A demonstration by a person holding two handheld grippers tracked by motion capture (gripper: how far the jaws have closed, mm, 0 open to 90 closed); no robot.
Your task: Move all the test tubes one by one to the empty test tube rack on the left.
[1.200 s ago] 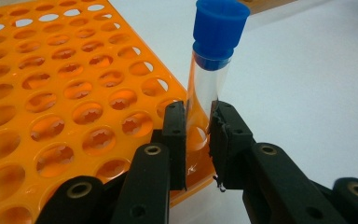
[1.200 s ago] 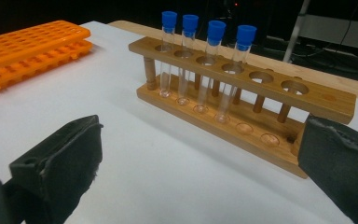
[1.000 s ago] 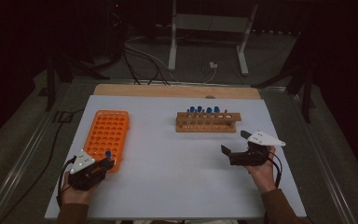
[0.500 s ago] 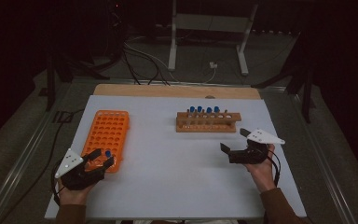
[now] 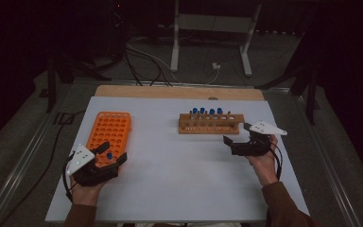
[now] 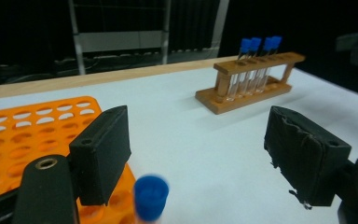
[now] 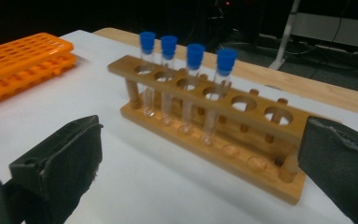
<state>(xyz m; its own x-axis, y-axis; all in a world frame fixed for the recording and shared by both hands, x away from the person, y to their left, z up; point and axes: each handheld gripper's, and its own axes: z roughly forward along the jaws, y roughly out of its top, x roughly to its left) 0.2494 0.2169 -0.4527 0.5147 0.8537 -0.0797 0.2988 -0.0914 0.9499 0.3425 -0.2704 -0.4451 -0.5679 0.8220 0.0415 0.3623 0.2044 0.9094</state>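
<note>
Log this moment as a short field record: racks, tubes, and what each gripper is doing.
wooden rack: far right of the white table, four blue-capped tubes, two holes free
orange rack: near left, one blue-capped tube standing at its near edge
left gripper: open, jaws just opened, either side of that tube, not pressing
right gripper: open, holding nothing, facing wooden rack

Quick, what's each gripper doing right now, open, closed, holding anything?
Left gripper: open, jaws just opened, blue-capped tube free in the orange rack.
Right gripper: open, holding nothing.
</note>
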